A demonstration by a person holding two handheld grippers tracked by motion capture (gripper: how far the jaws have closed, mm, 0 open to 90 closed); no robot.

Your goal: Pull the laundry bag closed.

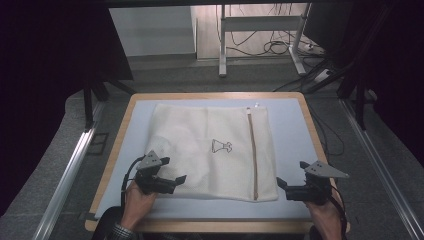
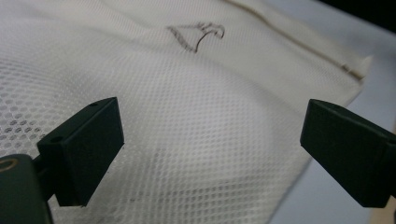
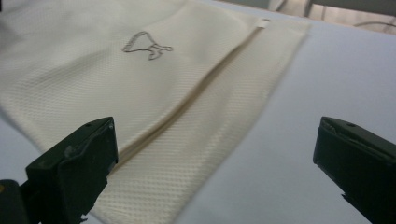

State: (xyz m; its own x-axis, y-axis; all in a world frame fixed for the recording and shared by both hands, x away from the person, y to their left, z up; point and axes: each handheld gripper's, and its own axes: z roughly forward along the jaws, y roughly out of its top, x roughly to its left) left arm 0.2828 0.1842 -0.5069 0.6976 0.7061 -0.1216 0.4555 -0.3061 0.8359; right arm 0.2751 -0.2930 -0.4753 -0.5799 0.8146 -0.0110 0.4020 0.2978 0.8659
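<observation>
A cream mesh laundry bag (image 1: 210,150) lies flat in the middle of the pale blue table mat (image 1: 292,130), slightly rumpled at its left; a zipper (image 1: 252,155) runs along its right side, and a small dark line-drawn logo (image 1: 221,146) marks its centre; the left gripper (image 1: 172,181) hovers over the bag's near left corner, jaws spread wide; the right gripper (image 1: 287,181) sits just beside the near right corner, jaws likewise apart, holding nothing.

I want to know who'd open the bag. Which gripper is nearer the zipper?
Right. The right gripper sits just off the mesh bag's near right corner, close to the zipper's near end. The left gripper is over the bag's near left part, farther away.
</observation>
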